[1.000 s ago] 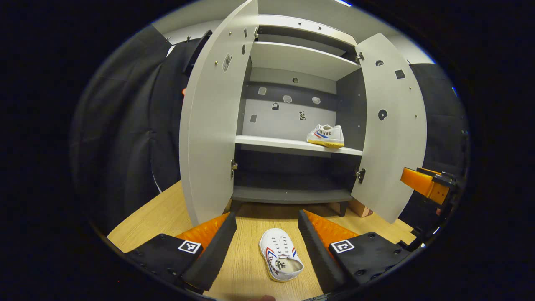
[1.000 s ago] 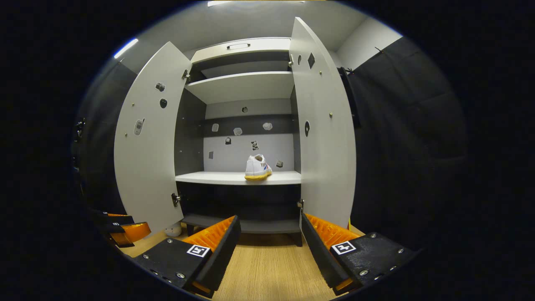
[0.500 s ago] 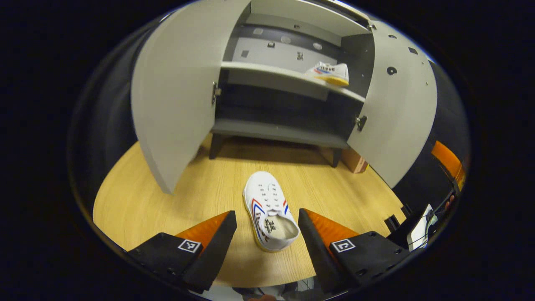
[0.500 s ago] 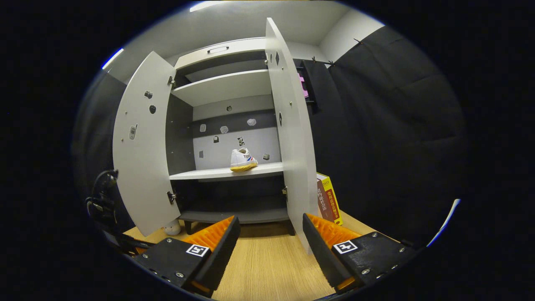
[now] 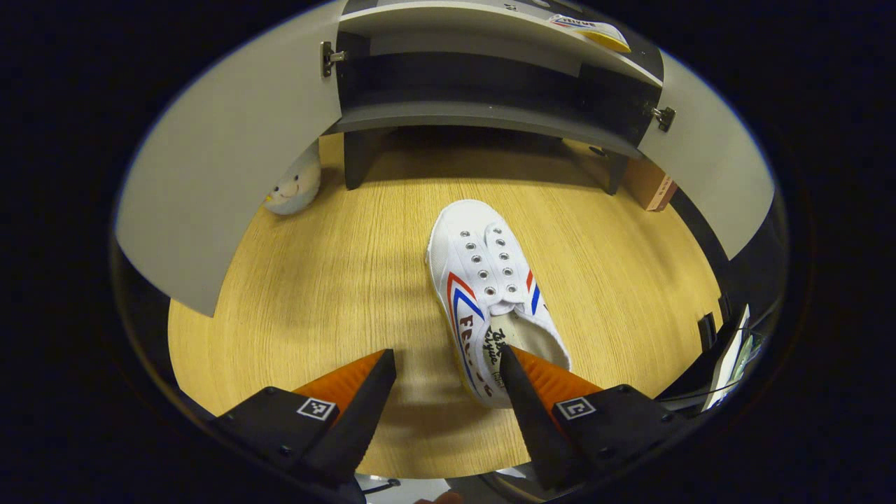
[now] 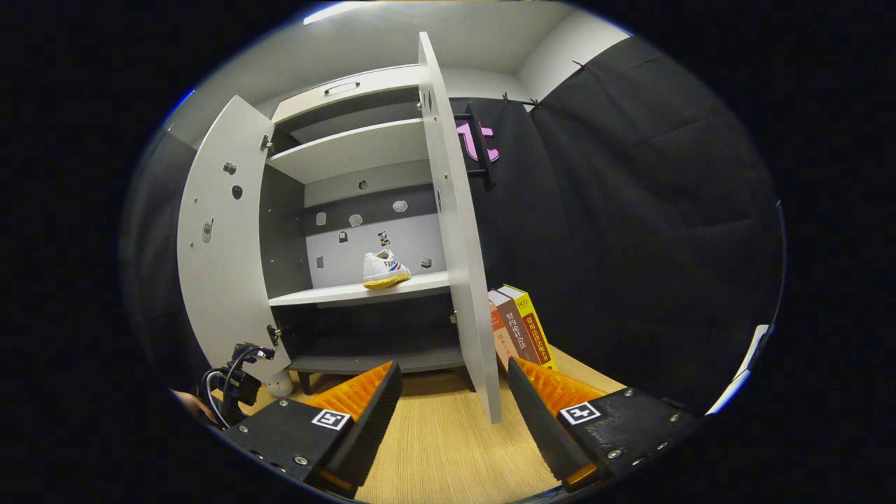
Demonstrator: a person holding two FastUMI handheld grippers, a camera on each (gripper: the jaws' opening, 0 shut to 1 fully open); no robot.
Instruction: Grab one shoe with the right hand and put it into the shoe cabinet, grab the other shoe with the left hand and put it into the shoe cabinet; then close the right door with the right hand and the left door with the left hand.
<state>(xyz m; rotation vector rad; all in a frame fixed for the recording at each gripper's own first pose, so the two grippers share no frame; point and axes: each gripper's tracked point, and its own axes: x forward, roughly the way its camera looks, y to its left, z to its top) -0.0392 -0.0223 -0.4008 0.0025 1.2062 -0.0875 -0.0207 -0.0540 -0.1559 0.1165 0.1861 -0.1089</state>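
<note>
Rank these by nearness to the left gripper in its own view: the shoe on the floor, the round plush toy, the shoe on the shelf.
1. Shoe on the floor: its heel lies at the left gripper, by the right-side finger.
2. Plush toy: far left, beside the cabinet leg.
3. Shoe on the shelf: top right, inside the cabinet.

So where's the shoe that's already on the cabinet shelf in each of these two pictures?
Left gripper view: the shoe on the shelf sits at the very top, right of centre, with little more than its yellow sole edge in sight.
Right gripper view: the same shoe stands left of centre, at mid-height, on the middle shelf.
Shared landmark: the open right door, also at the right edge of the left gripper view.
</note>
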